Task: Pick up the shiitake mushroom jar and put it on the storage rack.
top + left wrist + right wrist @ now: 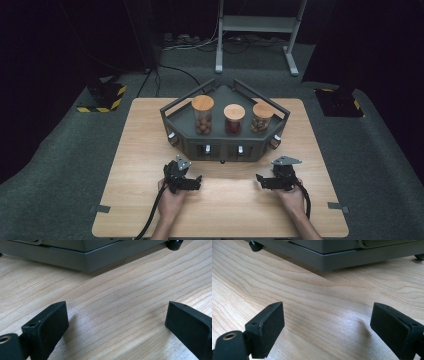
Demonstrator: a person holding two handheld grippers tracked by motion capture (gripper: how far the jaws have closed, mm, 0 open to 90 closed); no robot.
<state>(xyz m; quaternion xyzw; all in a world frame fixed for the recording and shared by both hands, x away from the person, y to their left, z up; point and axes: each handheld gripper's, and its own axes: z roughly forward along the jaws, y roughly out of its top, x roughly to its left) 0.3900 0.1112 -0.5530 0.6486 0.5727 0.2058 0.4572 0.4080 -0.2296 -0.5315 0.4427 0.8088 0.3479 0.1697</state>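
Dark carpet surrounds the wooden desk (150, 150), where a grey tray (225, 145) with three jars stands near the far edge. Each hand-held gripper, left (192, 184) and right (264, 182), rests low over bare wood just before the tray, jaws wide apart, holding and touching nothing.

High view: room dim, upper left and right of frame almost black; light falls from above onto wooden table (150, 150), which is brightest area. Picture soft, low detail; jars (234, 119) on grey rack (225, 142) slightly blurred. Short shadow under rack front edge. Left gripper view: bright, even light; pale sheen on wood at lower centre; soft shadows beside black jaws; rack base (82, 261) at top out of focus. Right gripper view: same brightness, glossy patch at centre, dark shadow under rack base (342, 258).
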